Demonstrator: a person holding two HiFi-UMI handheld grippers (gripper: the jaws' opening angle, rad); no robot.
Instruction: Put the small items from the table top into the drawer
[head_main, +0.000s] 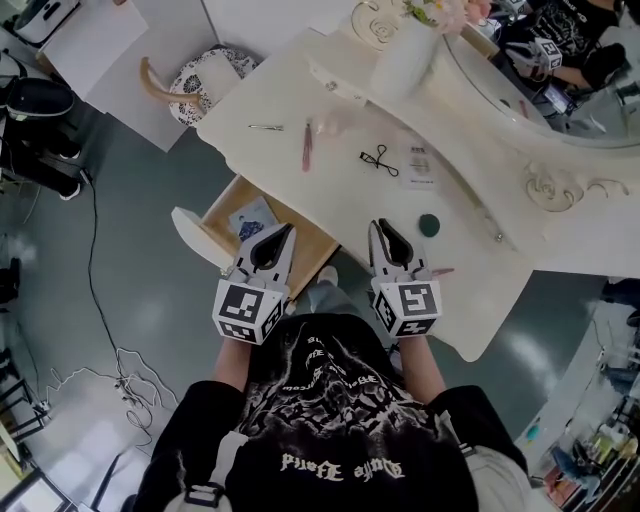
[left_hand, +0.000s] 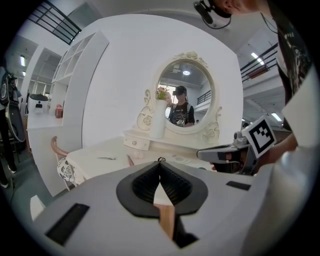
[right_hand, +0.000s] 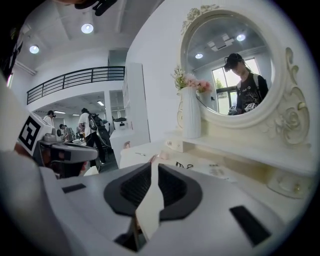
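While both grippers hang at the lower middle of the head view, the small items lie scattered on the cream table (head_main: 270, 95) above them. The left gripper (head_main: 288, 228) is clenched with its jaw tips meeting on nothing, and it overlaps the near corner of the open drawer (head_main: 300, 250) at centre left. The right gripper (head_main: 377, 224) is also closed and empty, at the table's front edge. On the table top a thin metal clip (head_main: 265, 127) lies toward the upper left, with a pink stick (head_main: 307, 145) just right of it. A black eyelash curler (head_main: 380, 158) and a printed card (head_main: 421, 165) sit at centre, and a dark round disc (head_main: 429, 225) lies near the right gripper. The drawer holds a small printed packet (head_main: 250, 218).
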